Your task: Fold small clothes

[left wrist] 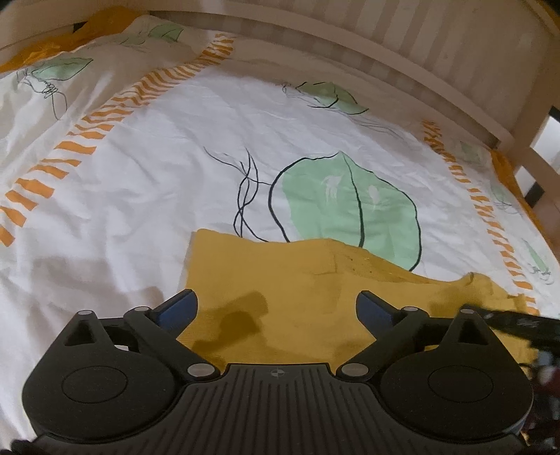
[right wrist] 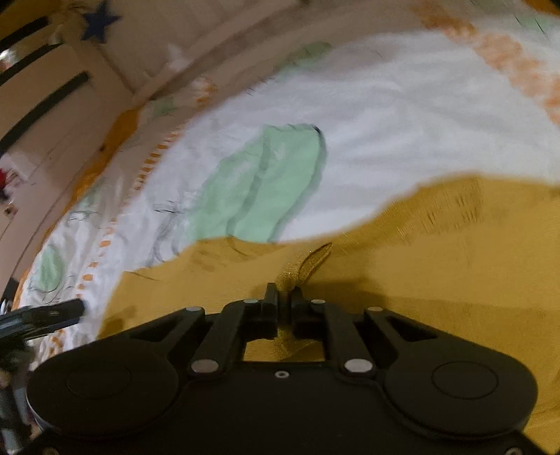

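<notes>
Pinching what looks like a gold ribbon loop (right wrist: 316,260), right tool (right wrist: 283,294) angled down over mustard garment (left wrist: 273,280), left tool (left wrist: 276,304) spread wide.

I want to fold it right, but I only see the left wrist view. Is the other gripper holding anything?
Observer: Yes. The right gripper is shut on a glittery gold ribbon.
Operator: Where does the ribbon go?
Observer: It sticks out past the fingertips as a loop, over the yellow cloth and close to the cloth's edge.
Operator: Is there anything else I can't see?
Observer: A dark blue star on the pale surface beyond the bed.
</notes>
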A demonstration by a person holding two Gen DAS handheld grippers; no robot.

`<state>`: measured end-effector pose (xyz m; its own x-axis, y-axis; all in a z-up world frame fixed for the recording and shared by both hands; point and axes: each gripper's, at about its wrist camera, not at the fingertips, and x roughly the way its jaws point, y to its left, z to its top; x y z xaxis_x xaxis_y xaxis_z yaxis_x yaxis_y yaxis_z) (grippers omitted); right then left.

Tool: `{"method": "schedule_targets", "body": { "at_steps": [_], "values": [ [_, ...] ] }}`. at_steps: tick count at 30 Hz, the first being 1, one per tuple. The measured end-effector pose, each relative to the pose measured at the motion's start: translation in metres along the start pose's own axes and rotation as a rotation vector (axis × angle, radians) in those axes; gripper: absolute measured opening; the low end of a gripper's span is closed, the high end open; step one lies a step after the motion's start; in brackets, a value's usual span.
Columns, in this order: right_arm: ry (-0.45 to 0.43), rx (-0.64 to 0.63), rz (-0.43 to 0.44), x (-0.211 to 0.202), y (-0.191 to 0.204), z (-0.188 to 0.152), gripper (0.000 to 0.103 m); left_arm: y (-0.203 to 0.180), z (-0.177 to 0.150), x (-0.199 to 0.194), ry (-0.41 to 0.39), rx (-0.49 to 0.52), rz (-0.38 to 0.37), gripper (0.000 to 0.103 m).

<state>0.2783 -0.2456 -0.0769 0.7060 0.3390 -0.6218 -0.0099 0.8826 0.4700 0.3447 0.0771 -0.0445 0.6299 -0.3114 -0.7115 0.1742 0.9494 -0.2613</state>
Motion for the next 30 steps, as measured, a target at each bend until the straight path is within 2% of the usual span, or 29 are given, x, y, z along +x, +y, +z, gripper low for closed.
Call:
{"method": "schedule_targets", "body": {
  "at_steps": [4,8,11,15,21,24,30],
  "values": [
    [-0.095,-0.053,0.018,-0.046,0.011,0.019,0.013,0.002,0.001,-0.002,-0.014,-0.008,0.005,0.098],
    [-0.136,-0.057,-0.068,-0.086,-0.005,0.034,0.013,0.000,0.001,-0.001,-0.010,-0.005,0.004,0.098],
    [-0.131,-0.053,-0.165,-0.096,-0.028,0.035,0.013,-0.004,-0.001,0.002,0.001,0.015,0.005,0.098],
    [-0.078,0.005,-0.229,-0.087,-0.061,0.027,0.014,-0.010,-0.004,0.007,0.017,0.045,0.006,0.099],
    [-0.019,-0.022,-0.362,-0.062,-0.076,0.008,0.015,-0.019,-0.012,0.018,0.052,0.097,0.026,0.098],
    [0.010,-0.087,-0.424,-0.050,-0.076,-0.004,0.018,-0.021,-0.015,0.022,0.064,0.109,0.028,0.098],
    [-0.006,-0.198,-0.488,-0.042,-0.066,-0.021,0.021,-0.027,-0.025,0.034,0.104,0.142,0.041,0.098]
  ]
}}
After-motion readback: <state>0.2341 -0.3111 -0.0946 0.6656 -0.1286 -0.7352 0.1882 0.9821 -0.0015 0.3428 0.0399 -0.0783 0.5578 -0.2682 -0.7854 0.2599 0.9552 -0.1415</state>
